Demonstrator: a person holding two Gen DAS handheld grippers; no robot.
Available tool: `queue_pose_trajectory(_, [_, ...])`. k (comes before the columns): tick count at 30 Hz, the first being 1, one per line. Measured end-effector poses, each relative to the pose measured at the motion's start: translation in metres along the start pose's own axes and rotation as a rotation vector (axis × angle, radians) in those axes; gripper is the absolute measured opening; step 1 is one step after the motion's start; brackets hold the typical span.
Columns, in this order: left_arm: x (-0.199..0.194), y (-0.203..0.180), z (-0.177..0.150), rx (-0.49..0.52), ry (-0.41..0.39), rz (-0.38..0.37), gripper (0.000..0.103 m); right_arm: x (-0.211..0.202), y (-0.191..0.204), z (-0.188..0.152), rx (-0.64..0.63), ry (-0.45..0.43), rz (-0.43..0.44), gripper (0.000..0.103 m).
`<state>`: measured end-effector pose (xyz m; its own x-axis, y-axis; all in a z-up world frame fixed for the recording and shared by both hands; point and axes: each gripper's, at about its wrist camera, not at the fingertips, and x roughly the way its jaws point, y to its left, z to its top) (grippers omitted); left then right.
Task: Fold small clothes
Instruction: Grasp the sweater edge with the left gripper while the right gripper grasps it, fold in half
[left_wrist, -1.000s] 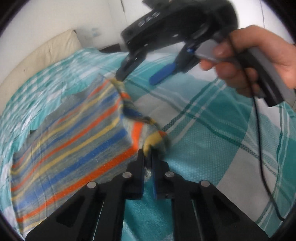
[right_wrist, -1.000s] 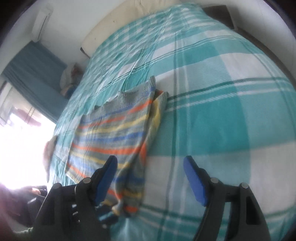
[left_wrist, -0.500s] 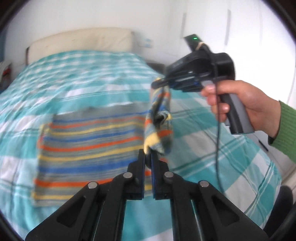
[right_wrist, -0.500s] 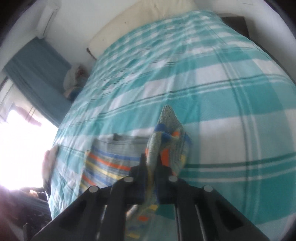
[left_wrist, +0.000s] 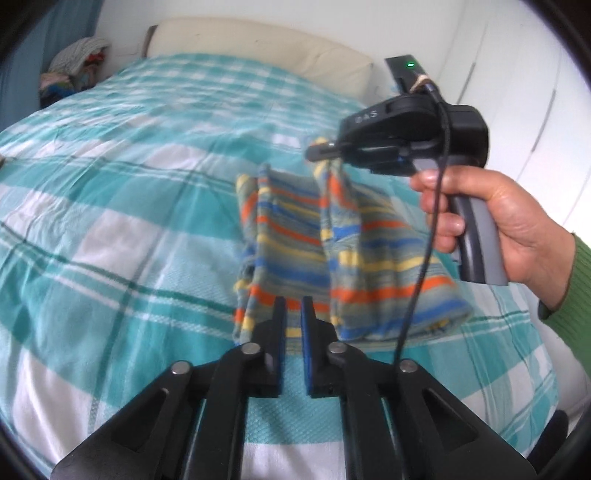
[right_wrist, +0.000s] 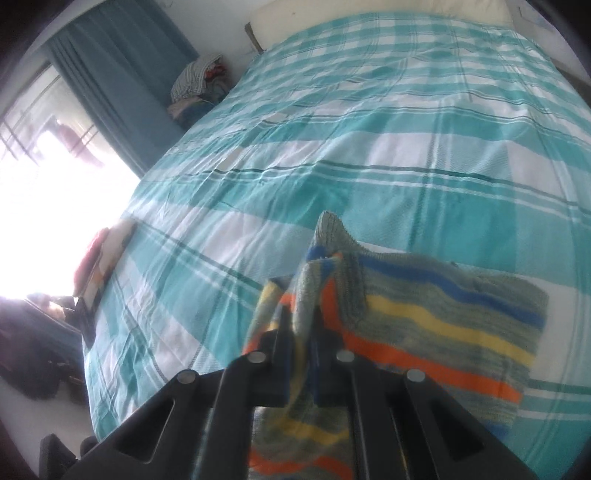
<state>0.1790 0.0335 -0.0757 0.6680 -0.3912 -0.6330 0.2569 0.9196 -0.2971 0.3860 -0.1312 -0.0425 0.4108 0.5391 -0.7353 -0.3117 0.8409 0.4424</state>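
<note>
Across the teal checked bedspread the striped knit garment is lying doubled near the bed's edge, and the fold is being laid down. The left gripper has just been parting its jaws, which are standing slightly apart with nothing pinched between them, while the right gripper in the person's hand is clamping a raised corner of the cloth. Judging by that, the next move is calling for the right jaws to lower and release that corner squarely onto the layer beneath, then smoothing.
</note>
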Motion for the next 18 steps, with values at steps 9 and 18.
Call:
queue_pose_trajectory(9, [0.051,-0.026,0.025,0.132,0.070,-0.160,0.045,-0.052,-0.004,0.004,-0.053,-0.058,0.047,0.008])
queue_pose_trajectory(18, [0.037,0.008,0.032,0.001,0.093,-0.073,0.003,-0.020,0.002,0.014,-0.075,-0.048,0.035,0.008])
